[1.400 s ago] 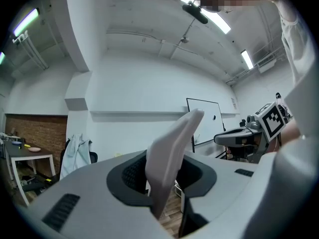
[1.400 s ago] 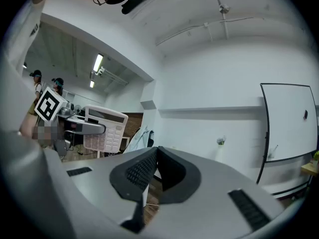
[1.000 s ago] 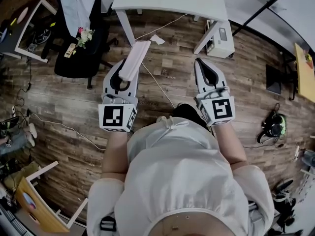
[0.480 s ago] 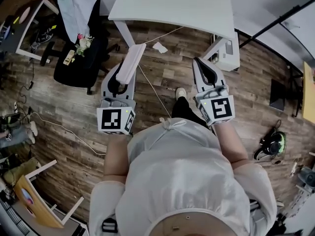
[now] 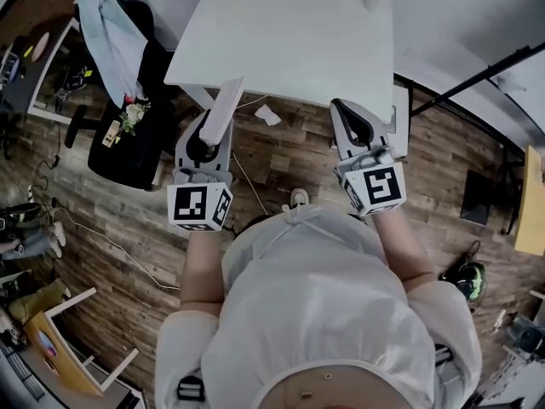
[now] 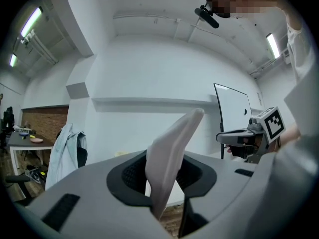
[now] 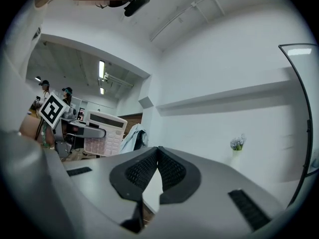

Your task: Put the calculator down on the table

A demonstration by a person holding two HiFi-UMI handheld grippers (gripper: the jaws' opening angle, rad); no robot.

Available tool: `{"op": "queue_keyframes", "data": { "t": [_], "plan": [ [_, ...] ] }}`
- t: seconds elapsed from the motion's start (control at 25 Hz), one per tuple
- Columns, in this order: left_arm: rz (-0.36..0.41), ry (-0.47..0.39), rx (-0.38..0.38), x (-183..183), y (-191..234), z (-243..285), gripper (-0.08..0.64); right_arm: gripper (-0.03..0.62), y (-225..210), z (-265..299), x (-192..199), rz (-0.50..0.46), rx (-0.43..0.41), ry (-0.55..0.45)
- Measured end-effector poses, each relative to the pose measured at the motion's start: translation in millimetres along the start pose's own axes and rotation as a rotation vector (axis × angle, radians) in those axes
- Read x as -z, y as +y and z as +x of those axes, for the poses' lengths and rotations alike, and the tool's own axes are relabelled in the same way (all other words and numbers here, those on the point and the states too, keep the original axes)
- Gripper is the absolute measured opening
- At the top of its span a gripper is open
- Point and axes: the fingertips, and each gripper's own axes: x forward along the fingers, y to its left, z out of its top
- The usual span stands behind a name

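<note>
the left gripper (image 5: 207, 130) pinches the calculator (image 5: 223, 109) by its lower end. the pale slab sticks up out of the jaws, leaning right in the left gripper view, in the air at the near edge of the white table (image 5: 289, 41). the right gripper (image 5: 349, 119) has its jaws pressed together with nothing between them, near the same edge.

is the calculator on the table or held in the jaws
Held, not down. The left gripper's jaws are shut on the calculator, which sticks out tilted beyond them, near the table's front edge.
</note>
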Motion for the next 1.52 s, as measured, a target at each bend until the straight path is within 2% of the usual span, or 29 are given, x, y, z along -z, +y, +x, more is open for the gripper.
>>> {"op": "queue_keyframes", "data": {
  "t": [0.28,0.48,0.96,1.16,1.32,1.52],
  "plan": [
    [-0.002,0.038,0.01,4,-8,65,0.14,0.005,-58,38,16,0.005,-0.002,0.021],
    [-0.049,0.073,0.036,15,9,113,0.14,0.005,-84,72,30,0.03,0.019,0.039],
    [-0.043,0.207,0.256,65,63,258,0.14,0.005,-140,195,86,0.136,0.179,0.147],
    [-0.076,0.281,0.339,93,86,298,0.141,0.005,-142,237,96,0.119,0.218,0.187],
    [-0.133,0.346,0.399,120,97,319,0.141,0.005,-138,261,109,0.111,0.224,0.208],
    [-0.253,0.47,0.496,162,95,343,0.141,0.005,-139,279,140,0.154,0.238,0.264]
  ]
}}
